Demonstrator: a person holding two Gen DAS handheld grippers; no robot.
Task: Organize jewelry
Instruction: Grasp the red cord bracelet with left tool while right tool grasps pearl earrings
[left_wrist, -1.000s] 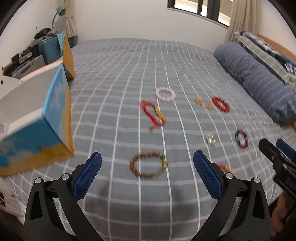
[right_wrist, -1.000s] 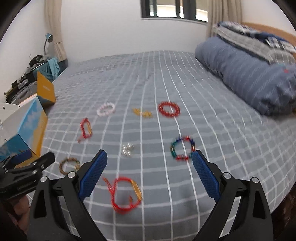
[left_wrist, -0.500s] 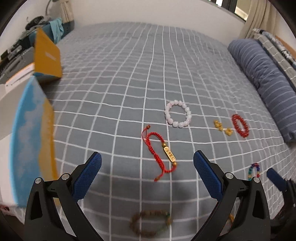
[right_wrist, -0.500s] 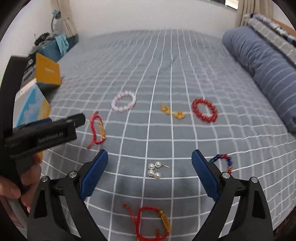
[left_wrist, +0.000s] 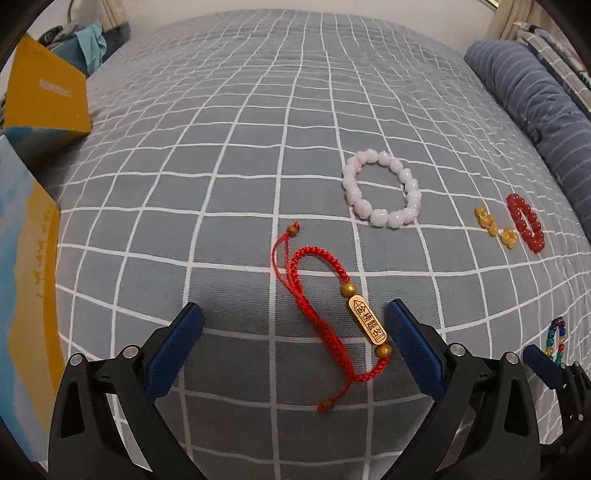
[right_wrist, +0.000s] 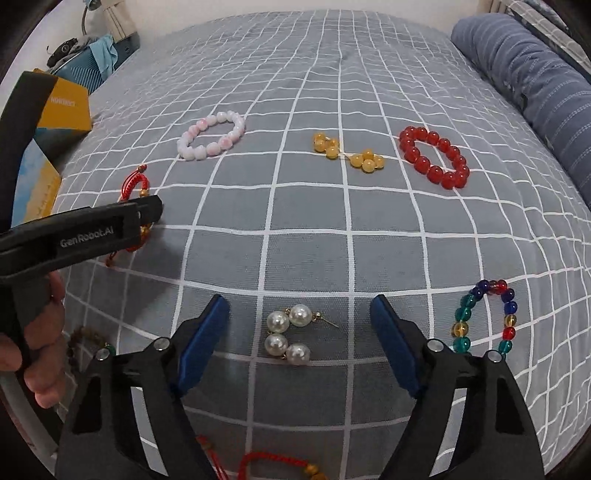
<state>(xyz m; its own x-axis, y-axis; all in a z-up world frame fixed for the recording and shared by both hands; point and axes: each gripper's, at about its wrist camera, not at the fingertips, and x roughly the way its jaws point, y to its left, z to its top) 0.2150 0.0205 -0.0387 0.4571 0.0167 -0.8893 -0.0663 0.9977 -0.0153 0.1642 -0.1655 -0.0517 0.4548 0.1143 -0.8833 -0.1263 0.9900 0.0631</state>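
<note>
Jewelry lies spread on a grey checked bed. My left gripper (left_wrist: 293, 341) is open just above a red cord bracelet with a gold tag (left_wrist: 325, 314), which lies between its fingers. My right gripper (right_wrist: 299, 334) is open over a pair of pearl earrings (right_wrist: 290, 334). A pink bead bracelet (left_wrist: 382, 194) (right_wrist: 212, 134), yellow bead earrings (right_wrist: 349, 151), a red bead bracelet (right_wrist: 436, 157) and a multicoloured bead bracelet (right_wrist: 484, 317) lie farther out. The left gripper also shows in the right wrist view (right_wrist: 147, 210).
A blue and yellow box (left_wrist: 26, 277) stands at the left bed edge, with an orange box (left_wrist: 48, 98) behind it. A blue striped bolster (right_wrist: 535, 85) lies at the right. A second red cord bracelet (right_wrist: 273, 467) and a brown bead bracelet (right_wrist: 88, 341) lie near me.
Both grippers have moved forward and down toward the bed. The red cord bracelet now lies between my left fingers and the pearl earrings between my right fingers.
</note>
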